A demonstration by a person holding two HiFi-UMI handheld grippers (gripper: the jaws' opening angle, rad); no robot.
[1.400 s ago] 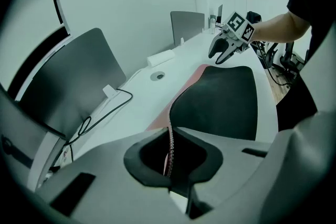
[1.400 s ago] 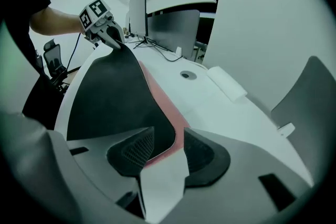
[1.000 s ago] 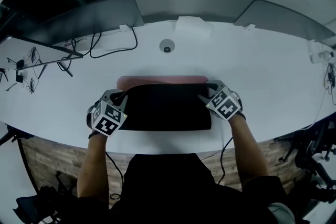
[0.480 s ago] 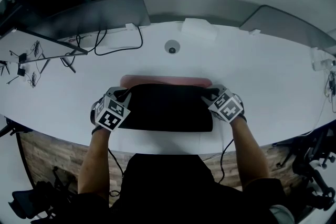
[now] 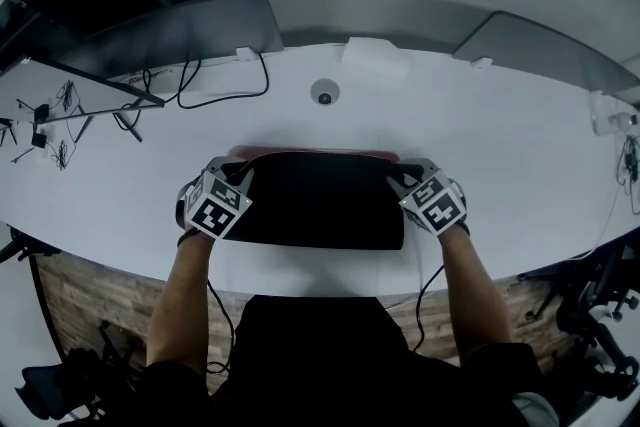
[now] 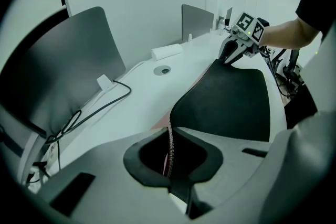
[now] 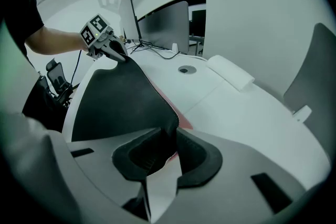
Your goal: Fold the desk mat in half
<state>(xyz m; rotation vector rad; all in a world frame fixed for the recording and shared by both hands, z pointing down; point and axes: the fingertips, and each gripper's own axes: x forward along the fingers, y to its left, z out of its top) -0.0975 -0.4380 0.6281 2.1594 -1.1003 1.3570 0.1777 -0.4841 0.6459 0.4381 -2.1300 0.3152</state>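
The desk mat (image 5: 320,207) lies folded on the white desk (image 5: 520,165), black underside up, with a thin pink strip (image 5: 310,153) showing along its far edge. My left gripper (image 5: 243,177) is shut on the mat's far left corner; in the left gripper view the stitched edge (image 6: 169,134) runs between the jaws of my left gripper (image 6: 169,139). My right gripper (image 5: 398,177) is at the far right corner. Its jaws have just been closing, and the black corner (image 7: 167,122) sits between them with a gap still showing at my right gripper (image 7: 169,136).
A white box (image 5: 375,56) and a round cable grommet (image 5: 322,96) sit beyond the mat. Black cables (image 5: 215,87) trail at the back left below a dark monitor (image 5: 170,30). A grey divider panel (image 5: 540,50) stands at the back right. The desk's front edge (image 5: 320,287) is close to me.
The black top flap has slid farther away, so the pink strip along the far edge is much thinner. Both grippers have shifted slightly away from me with it.
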